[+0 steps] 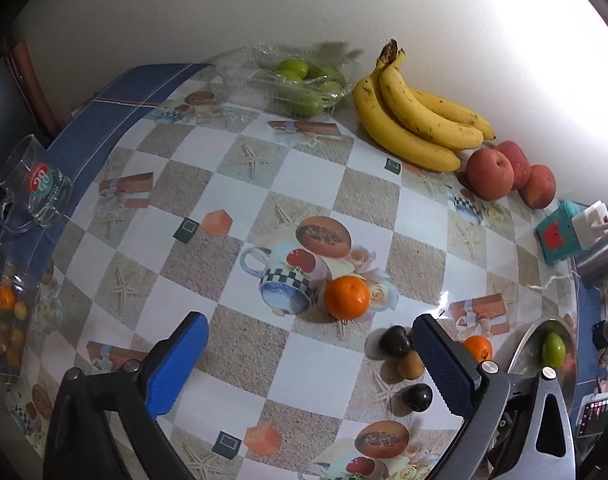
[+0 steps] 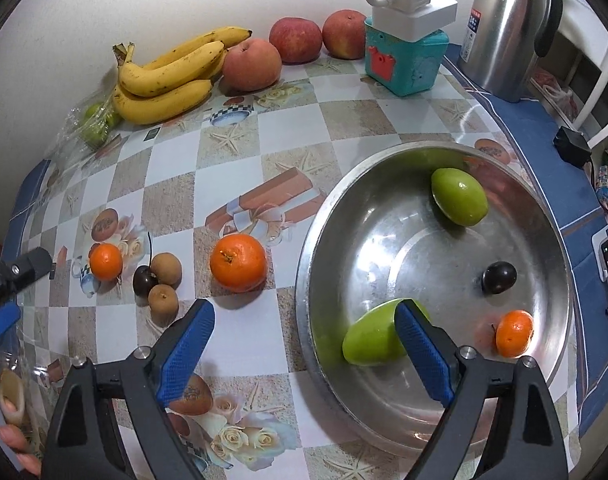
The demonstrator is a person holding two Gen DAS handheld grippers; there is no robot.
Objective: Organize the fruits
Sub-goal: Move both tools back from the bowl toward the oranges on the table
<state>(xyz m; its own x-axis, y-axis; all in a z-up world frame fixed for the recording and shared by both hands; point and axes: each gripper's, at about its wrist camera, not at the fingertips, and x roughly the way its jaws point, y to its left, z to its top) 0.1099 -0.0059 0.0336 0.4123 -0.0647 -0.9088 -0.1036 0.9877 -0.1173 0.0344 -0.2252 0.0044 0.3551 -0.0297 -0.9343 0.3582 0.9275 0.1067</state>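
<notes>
Ahead of your left gripper [image 1: 310,364], jaws wide and empty, sits a tangerine [image 1: 347,297] awaiting pickup; your right gripper [image 2: 304,350], likewise spread and empty, straddles the bowl [image 2: 304,272] rim.

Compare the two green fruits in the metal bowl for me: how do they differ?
The near green fruit lies at the bowl's front-left wall, partly hidden behind the right gripper's finger; the far green fruit sits fully visible against the back wall. The near one looks larger and longer, though it is closer to the camera. Both are smooth, glossy and light green.
</notes>
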